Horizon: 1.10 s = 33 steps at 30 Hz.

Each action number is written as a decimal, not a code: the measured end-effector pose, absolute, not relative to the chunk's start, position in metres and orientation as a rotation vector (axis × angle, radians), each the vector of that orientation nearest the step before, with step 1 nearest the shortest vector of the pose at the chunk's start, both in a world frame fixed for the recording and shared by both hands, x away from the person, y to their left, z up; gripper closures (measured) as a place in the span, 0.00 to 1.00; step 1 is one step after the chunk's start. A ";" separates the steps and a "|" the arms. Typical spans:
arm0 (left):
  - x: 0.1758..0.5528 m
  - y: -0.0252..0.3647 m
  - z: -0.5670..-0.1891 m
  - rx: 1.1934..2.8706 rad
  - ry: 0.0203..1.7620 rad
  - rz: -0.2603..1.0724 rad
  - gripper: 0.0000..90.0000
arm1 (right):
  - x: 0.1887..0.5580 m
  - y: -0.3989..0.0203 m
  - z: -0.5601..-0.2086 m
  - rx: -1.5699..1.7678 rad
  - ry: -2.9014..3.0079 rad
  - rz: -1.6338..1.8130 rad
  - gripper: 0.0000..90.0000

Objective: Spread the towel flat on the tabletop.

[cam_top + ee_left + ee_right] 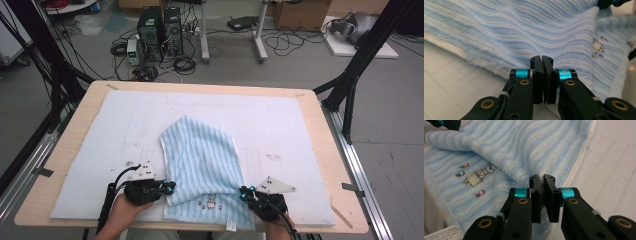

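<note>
A light blue striped towel (202,160) lies partly folded on the near middle of the table, with its top layer drawn toward the person. My left gripper (170,187) is shut on the towel's left edge (524,30), the jaws (541,58) pressed together on the hem. My right gripper (244,194) is shut on the right edge (529,147), the cloth pinched at its tips (542,177). A raised fold runs between the two grippers. Below it, a small embroidered figure (477,176) shows on the lower layer (212,203). A hand holds each gripper.
A pale blue mat (125,125) covers the wooden table (75,125). A white label (231,226) hangs at the towel's near edge. On the floor beyond stand computer towers (160,32), cables and black frame legs (350,85).
</note>
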<state>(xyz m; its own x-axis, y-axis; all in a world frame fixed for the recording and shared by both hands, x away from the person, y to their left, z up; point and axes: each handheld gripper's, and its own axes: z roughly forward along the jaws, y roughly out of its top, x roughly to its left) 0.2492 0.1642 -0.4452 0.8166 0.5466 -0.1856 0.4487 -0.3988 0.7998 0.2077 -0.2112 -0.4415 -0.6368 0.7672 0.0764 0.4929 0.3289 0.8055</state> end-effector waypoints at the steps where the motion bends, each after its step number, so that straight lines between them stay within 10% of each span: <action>1: 0.248 0.164 -0.446 2.058 0.731 0.122 0.97 | 0.204 -0.212 -0.443 1.130 2.280 1.216 0.94; 4: 0.248 0.167 -0.445 2.050 0.734 0.107 0.91 | 0.196 -0.214 -0.446 1.129 2.283 1.241 0.91; 7: 0.257 0.171 -0.441 1.992 0.808 0.142 0.59 | 0.197 -0.218 -0.443 1.135 2.252 1.306 0.79; 21: 0.313 0.171 -0.434 1.881 0.940 0.308 0.43 | 0.272 -0.192 -0.430 1.241 2.194 1.166 0.52; 33: 0.324 0.146 -0.447 2.079 0.918 0.345 0.63 | 0.293 -0.175 -0.444 1.261 2.305 1.024 0.94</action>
